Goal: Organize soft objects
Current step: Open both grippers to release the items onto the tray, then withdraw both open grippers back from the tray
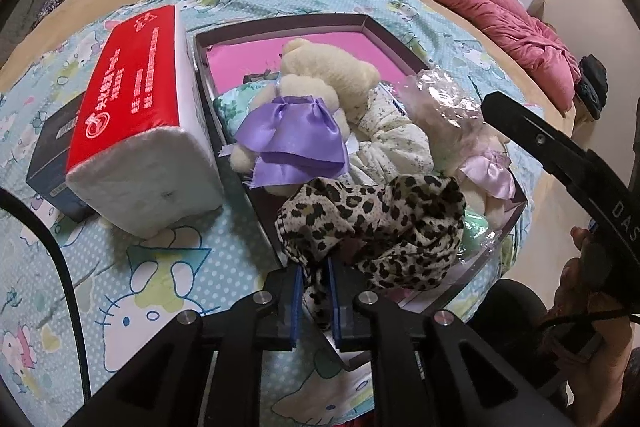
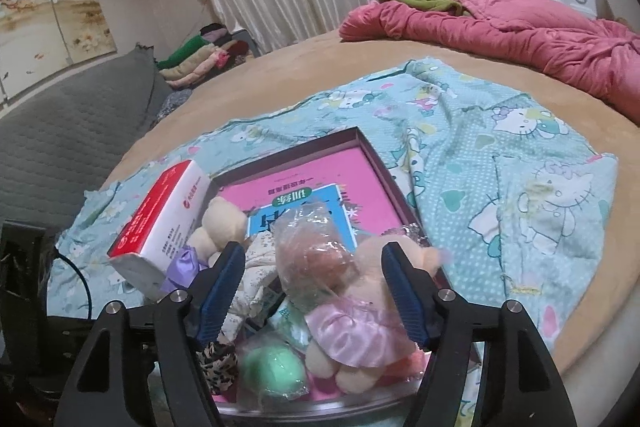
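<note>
My left gripper [image 1: 315,269] is shut on a leopard-print cloth [image 1: 376,223] and holds it over the near edge of a dark shallow box [image 1: 280,23] with a pink bottom. In the box lie a cream teddy in a purple dress [image 1: 304,115], a white floral cloth [image 1: 392,143] and a bagged teddy in a pink dress [image 1: 476,151]. My right gripper [image 2: 313,267] is open above the bagged pink-dress teddy [image 2: 352,315]. Beside that teddy lies a green soft ball in plastic [image 2: 272,371]. The leopard cloth shows low left in the right wrist view [image 2: 218,367].
A red and white tissue pack [image 1: 136,131] leans on a dark box [image 1: 52,147] left of the tray. All sit on a blue Hello Kitty sheet [image 2: 500,187] on a tan bed. A pink quilt [image 2: 520,31] lies at the back right.
</note>
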{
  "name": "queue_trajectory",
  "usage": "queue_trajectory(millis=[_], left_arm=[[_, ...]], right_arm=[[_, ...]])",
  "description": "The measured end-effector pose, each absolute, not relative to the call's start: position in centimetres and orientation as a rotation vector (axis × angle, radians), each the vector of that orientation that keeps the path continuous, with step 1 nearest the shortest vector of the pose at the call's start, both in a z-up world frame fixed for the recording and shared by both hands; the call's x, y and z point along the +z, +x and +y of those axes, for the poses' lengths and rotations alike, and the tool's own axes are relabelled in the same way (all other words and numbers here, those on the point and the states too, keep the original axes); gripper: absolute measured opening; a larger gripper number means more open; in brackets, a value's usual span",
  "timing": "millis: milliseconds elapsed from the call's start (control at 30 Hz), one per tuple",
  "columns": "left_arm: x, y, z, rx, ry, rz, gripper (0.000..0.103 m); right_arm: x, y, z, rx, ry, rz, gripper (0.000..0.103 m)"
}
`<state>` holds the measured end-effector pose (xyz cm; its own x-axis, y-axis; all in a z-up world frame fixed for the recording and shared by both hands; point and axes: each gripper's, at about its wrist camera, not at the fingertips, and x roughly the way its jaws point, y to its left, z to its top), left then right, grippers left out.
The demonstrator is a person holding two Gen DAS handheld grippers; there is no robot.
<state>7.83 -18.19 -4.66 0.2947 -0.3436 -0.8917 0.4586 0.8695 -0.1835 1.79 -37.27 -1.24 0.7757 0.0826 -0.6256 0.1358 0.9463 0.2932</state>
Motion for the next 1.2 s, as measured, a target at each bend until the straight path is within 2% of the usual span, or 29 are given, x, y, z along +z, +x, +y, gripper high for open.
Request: queue_trajectory(millis=[200,267,367,600,667,767,900,1067,1200], left_arm=[[-4.0,7.6,-18.2,-0.550,0.113,1.137,0.026],[-3.8,7.5,-18.1,-0.548,0.112,1.130,0.035],[-3.6,7.5,-17.9,-0.545,0.105,1.127,0.043],[-2.5,7.3,-17.3,-0.545,0.100,1.112,0.047],[-2.1,7.2,-17.2,-0.545,0.097,1.104,0.055],[-1.4,6.8,-17.0,-0.539,0.096,1.089,0.058],[0.0,6.0,-16.7,-0.527,0.114,1.052,0.060],[1.9,5.3,-16.0,-0.506,0.131,1.000,0.078],[3.2,5.2,-15.0,-0.484,0.112,0.975,0.078]], right_arm=[[-0.8,1.0,-37.6,-0.058,0.343,0.682,0.073],[-0.6,0.7,-37.6,-0.064,0.350,0.679,0.074],[-0.3,0.3,-37.7,-0.072,0.356,0.675,0.074],[0.4,-0.2,-37.5,-0.112,0.360,0.672,0.074],[0.6,-0.3,-37.3,-0.126,0.347,0.671,0.074],[1.0,-0.6,-36.9,-0.144,0.343,0.663,0.079],[2.4,-1.0,-36.3,-0.164,0.339,0.639,0.079],[4.8,-1.8,-34.8,-0.143,0.330,0.601,0.080],[6.6,-2.2,-33.4,-0.121,0.318,0.592,0.080]])
